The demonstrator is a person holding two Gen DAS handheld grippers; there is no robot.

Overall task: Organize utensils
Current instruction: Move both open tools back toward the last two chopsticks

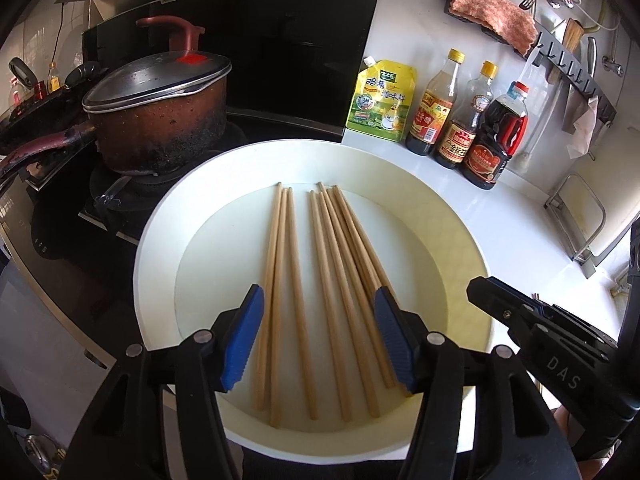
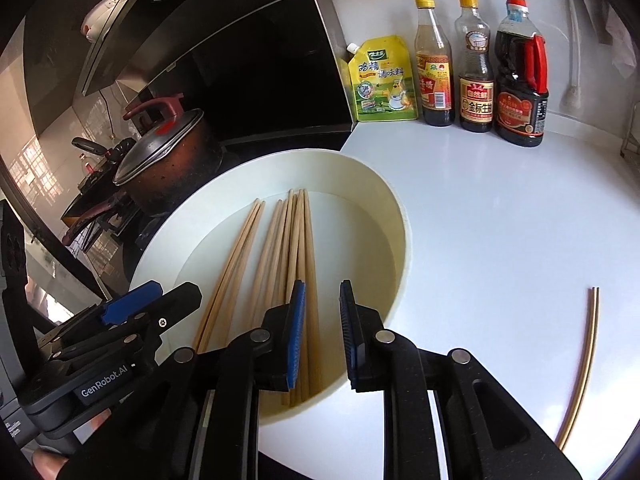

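Note:
Several wooden chopsticks lie side by side on the floor of a wide white basin. My left gripper hangs over their near ends, open, its blue pads wide apart and touching nothing. In the right wrist view the same chopsticks lie in the basin, and my right gripper stands over the basin's near right rim, open by a narrow gap with nothing between its pads. A separate pair of chopsticks lies on the white counter to the right. Each gripper shows in the other's view: right, left.
A lidded brown pot sits on the black stove left of the basin. A yellow seasoning pouch and three sauce bottles line the back wall. A wall rail with a cloth and a wire rack are at the right.

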